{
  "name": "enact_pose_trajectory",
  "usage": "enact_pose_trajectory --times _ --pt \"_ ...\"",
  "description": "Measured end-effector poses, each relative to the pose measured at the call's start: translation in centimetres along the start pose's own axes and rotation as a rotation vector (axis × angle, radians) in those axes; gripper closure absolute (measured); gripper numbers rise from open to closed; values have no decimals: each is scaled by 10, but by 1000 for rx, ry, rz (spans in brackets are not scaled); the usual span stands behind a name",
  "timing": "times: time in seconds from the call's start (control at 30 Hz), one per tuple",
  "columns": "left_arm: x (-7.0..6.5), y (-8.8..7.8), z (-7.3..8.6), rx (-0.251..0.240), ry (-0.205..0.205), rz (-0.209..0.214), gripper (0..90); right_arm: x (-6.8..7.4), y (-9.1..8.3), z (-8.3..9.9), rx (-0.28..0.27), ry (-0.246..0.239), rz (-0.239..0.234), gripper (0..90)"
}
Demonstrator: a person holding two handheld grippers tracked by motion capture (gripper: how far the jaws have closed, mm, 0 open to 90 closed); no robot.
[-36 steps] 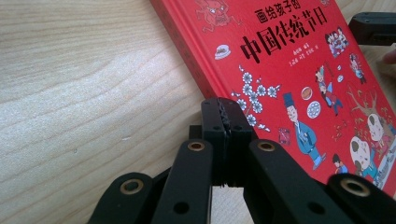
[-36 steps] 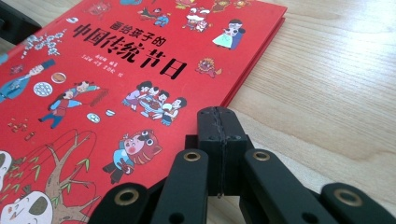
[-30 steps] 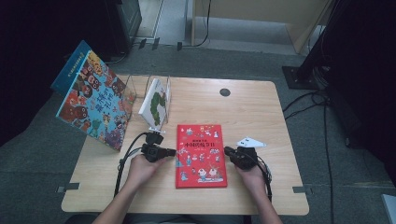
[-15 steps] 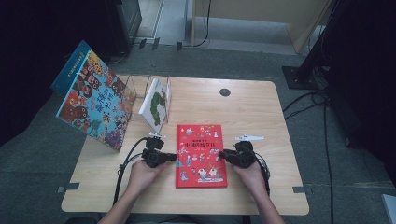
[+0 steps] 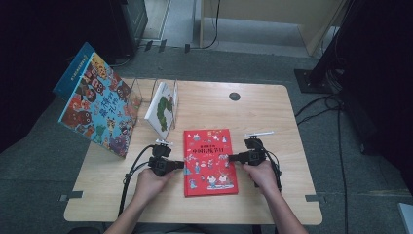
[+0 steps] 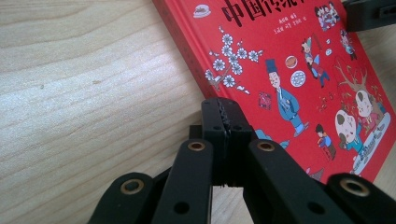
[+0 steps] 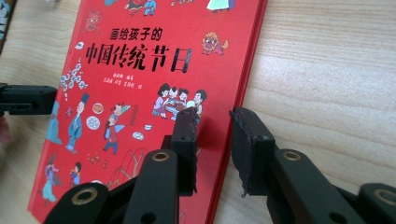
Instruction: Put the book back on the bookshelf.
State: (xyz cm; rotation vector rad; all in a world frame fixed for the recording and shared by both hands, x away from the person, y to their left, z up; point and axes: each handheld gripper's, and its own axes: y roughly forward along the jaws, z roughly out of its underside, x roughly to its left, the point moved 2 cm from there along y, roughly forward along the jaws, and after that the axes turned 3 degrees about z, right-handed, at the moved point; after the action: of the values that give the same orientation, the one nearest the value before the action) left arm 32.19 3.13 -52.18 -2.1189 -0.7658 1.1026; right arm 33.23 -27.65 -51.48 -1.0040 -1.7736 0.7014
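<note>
Tabletop [image 5: 272, 117] bare beyond book [image 5: 209, 161] edges

Light wooden table w/ rounded corners [image 5: 272, 117], small dark round cable hole [image 5: 234, 96] near its far edge. Grey carpet floor [image 5: 331, 68] all round; tape marks near table's near corners. Black cables [image 5: 316, 105] trail across floor at right. Dark cabinet [image 5: 131, 19] far left, pale wooden panel [image 5: 272, 14] at back, black stand base [image 5: 311, 78] far right. Edges of room dim, light falls mostly on tabletop.
</note>
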Motion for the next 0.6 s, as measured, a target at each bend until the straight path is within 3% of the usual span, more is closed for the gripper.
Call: enact_pose_trajectory --times 0.1,0.13,0.17,0.2,0.27,0.3,0.43,0.6 --pt "0 0 0 -2 -1 2 900 2 -5 0 3 -27 -11 729" --pt "0 1 0 6 -3 16 900 3 -8 -1 3 -38 -33 803" --pt "-1 2 1 15 -11 39 900 5 -10 -1 5 -18 -127 776" --pt "-2 3 1 22 -6 53 900 10 -11 -2 11 -9 -174 774" --pt "-5 4 1 24 8 44 900 20 -12 -4 7 -91 -98 726" --pt "-5 4 1 27 12 40 900 21 -12 -5 7 -108 -75 723" --pt "-3 4 0 13 0 36 900 11 -12 -8 7 -105 -17 711" --pt "-5 5 -1 14 17 21 900 -2 -9 -11 28 -106 40 684"
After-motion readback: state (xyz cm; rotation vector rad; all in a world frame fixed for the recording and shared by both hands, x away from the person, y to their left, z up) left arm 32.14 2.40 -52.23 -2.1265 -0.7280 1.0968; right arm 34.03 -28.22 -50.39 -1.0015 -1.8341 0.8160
